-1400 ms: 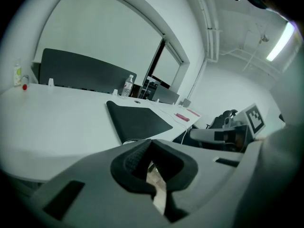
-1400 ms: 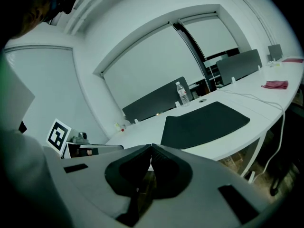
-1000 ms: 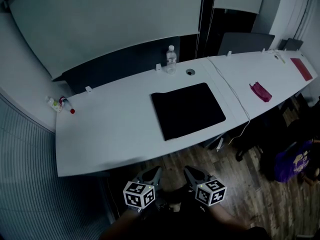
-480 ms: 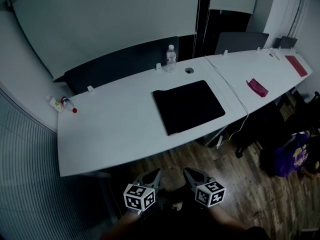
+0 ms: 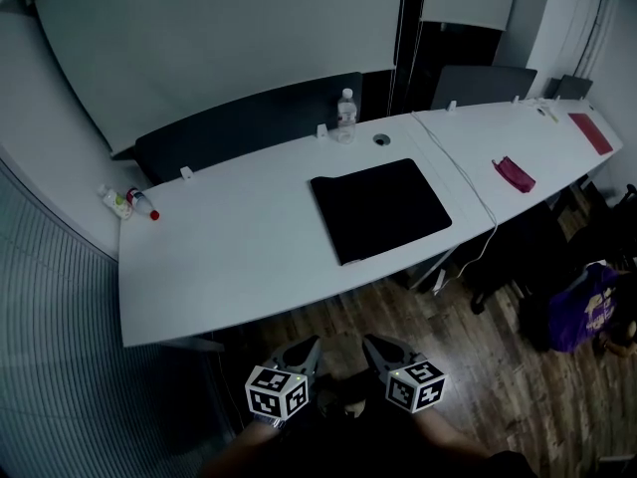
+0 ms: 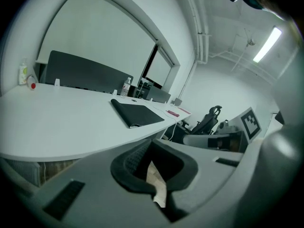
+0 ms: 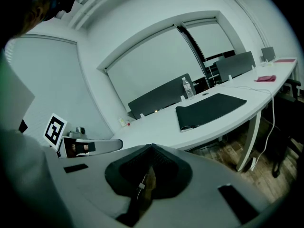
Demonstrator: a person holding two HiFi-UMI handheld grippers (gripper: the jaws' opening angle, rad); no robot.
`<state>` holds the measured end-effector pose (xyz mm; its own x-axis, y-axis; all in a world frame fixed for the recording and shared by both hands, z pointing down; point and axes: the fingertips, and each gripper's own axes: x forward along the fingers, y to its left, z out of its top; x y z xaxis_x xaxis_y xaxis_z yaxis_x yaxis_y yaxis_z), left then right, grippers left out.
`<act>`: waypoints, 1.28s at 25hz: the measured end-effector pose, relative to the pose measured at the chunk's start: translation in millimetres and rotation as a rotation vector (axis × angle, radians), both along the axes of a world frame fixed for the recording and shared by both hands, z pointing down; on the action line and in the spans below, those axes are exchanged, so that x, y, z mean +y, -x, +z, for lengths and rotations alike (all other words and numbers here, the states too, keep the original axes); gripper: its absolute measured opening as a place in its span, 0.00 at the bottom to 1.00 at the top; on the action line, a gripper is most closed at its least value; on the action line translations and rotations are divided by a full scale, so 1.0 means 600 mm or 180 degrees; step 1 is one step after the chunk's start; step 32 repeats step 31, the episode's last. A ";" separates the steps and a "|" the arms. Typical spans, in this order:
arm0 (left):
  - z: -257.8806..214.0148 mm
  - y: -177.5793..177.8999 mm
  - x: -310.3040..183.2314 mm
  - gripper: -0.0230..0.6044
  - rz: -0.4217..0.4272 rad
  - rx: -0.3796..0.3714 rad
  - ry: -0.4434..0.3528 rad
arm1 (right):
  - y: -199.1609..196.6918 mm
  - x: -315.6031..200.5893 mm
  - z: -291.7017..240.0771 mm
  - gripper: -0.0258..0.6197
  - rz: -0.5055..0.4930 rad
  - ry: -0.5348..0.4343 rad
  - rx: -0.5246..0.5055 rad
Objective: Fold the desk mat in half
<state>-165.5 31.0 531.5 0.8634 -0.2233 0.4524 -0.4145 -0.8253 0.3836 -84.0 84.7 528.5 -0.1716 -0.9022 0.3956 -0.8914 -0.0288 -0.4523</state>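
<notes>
Close to the body, over the wood floor (image 5: 478, 366), the left gripper (image 5: 305, 347) and right gripper (image 5: 376, 346) sit side by side, each with its jaws closed together on nothing. Well ahead, the black desk mat (image 5: 381, 209) lies flat and unfolded near the front edge of the white desk (image 5: 229, 257). A water bottle (image 5: 346, 115) stands just behind it
</notes>
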 end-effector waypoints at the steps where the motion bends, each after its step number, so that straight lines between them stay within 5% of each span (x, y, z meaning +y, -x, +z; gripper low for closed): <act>1: 0.000 0.002 -0.001 0.05 -0.0004 -0.0005 -0.0003 | 0.002 -0.001 0.000 0.08 -0.0005 -0.0006 -0.0008; 32: -0.009 -0.008 0.019 0.05 0.0044 0.0019 -0.0001 | 0.000 0.012 -0.006 0.08 -0.0021 -0.0028 -0.0013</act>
